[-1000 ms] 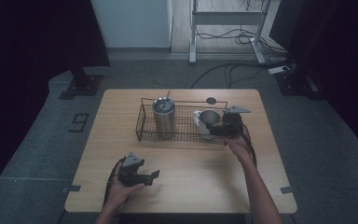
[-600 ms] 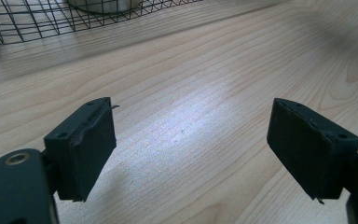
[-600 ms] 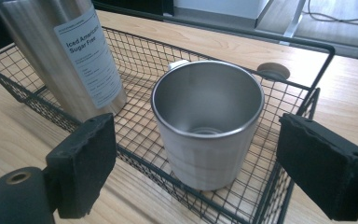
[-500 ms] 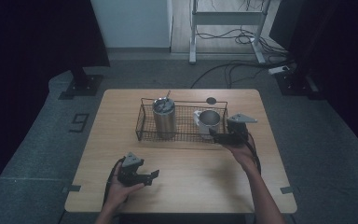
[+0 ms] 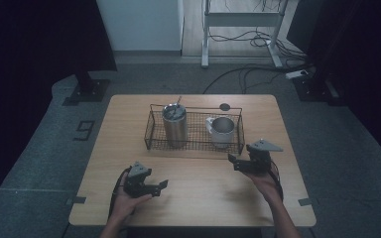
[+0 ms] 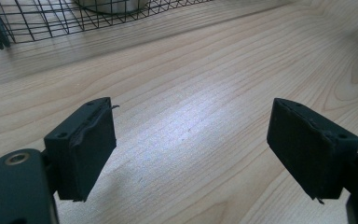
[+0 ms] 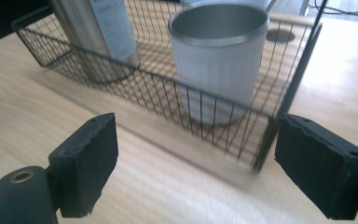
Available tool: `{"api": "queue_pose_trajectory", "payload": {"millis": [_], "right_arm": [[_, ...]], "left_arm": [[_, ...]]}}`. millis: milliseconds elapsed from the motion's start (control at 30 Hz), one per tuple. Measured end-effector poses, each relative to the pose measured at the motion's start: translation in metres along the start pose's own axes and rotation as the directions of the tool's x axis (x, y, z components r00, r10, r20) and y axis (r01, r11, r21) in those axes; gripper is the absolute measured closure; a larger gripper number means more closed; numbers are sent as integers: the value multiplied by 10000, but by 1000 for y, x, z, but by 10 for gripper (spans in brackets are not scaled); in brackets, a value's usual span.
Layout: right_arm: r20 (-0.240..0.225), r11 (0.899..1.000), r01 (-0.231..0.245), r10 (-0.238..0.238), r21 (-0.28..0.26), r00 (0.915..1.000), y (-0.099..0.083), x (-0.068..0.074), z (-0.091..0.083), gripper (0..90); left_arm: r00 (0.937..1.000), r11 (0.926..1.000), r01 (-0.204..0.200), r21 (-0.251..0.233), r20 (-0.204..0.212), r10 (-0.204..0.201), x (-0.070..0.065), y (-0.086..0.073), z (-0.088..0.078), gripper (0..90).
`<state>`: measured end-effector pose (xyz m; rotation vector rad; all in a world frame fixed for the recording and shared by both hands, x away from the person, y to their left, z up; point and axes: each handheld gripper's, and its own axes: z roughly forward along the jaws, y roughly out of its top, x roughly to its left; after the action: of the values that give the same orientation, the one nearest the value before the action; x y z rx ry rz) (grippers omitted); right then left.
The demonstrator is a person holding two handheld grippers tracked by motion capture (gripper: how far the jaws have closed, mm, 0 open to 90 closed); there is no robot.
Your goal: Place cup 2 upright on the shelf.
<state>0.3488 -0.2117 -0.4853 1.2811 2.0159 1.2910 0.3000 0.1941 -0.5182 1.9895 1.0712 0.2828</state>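
A black wire basket (image 5: 195, 147) stands on the wooden table (image 5: 203, 203). Inside it are a tall steel tumbler (image 5: 174, 125) with a straw at the left and a pale mug (image 5: 222, 131) at the right. My right gripper (image 5: 234, 163) hovers just in front of the basket's right corner, open, with nothing between its jaws. In the right gripper view the gripper (image 7: 196, 163) faces the mug (image 7: 219, 56), the tumbler (image 7: 103, 32) and the basket wall (image 7: 168, 100). My left gripper (image 5: 160, 186) rests near the front left of the table, open and empty; in its own view the gripper (image 6: 191, 149) is over bare wood, with the basket (image 6: 37, 21) farther off.
A round dark grommet (image 5: 224, 106) sits in the table behind the basket. Cables and a metal stand (image 5: 238, 29) lie on the floor beyond the table. Dark curtains flank both sides. Bare wood stretches between the two grippers.
My right gripper has drawn back from the mug in the basket, toward the table's front and right, and now hangs clear of the basket. The left gripper has stayed put.
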Motion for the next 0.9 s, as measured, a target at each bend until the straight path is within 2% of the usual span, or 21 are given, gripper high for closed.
{"api": "queue_pose_trajectory", "payload": {"millis": [167, 200, 333, 567, 900], "right_arm": [[-34, 9999, -61, 62, 131, 10000, -17, 0, -4, 136], [-17, 9997, -109, 109, 222, 9999, -26, 0, -6, 137], [26, 9993, -198, 198, 315, 9998, -37, -1, -7, 138], [152, 9960, -233, 221, 862, 9996, -61, -4, -8, 144], [289, 9938, -326, 297, 1062, 9991, -69, -9, -4, 144]], "left_arm": [[10000, 10000, -30, 12, -19, 30, 0, 0, 0, 156], [10000, 10000, -30, 13, -34, 30, 0, 0, 0, 157], [10000, 10000, -11, 21, -51, 11, 1, -1, 0, 157], [10000, 9999, -54, -134, 2, 54, -1, 2, -4, 156], [10000, 9998, -27, -219, -63, 26, 1, 2, -8, 156]]}}
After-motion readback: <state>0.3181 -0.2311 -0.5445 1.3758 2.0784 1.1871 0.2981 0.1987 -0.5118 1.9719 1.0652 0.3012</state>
